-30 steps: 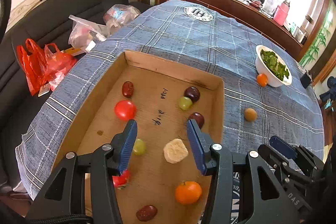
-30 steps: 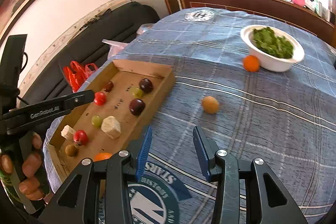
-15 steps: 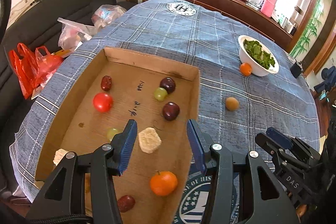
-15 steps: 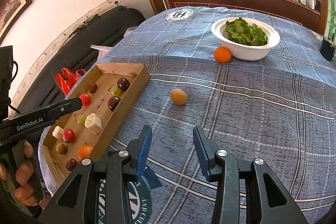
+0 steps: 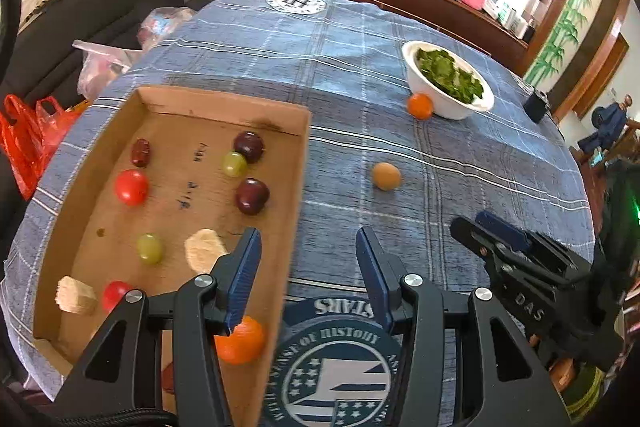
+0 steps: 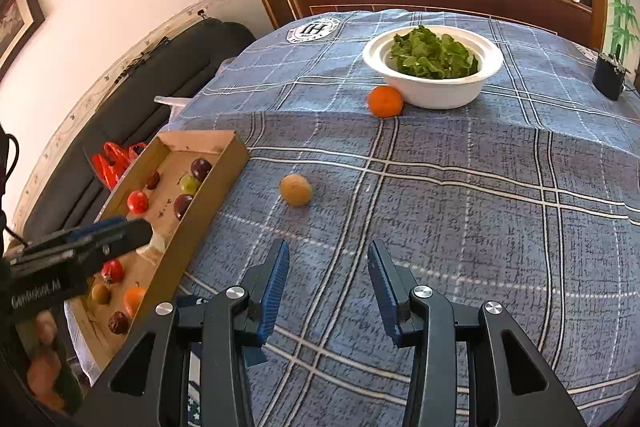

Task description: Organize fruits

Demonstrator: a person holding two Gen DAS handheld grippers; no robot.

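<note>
tan fruit (image 6: 296, 190) on cloth, ahead of parted, empty right tongs (image 6: 328, 281)

A round table under a blue plaid cloth (image 6: 460, 195) carries a cardboard tray (image 5: 298, 163) at its left edge. A tan fruit (image 6: 296, 189) lies alone on the cloth just right of the tray. Farther back a white bowl (image 6: 434, 93) of greens stands with an orange (image 6: 385, 101) touching its near side. A small black box (image 6: 609, 77) sits at the far right.

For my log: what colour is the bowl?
White bowl, holding green leaves; clearest in the right wrist view.
</note>
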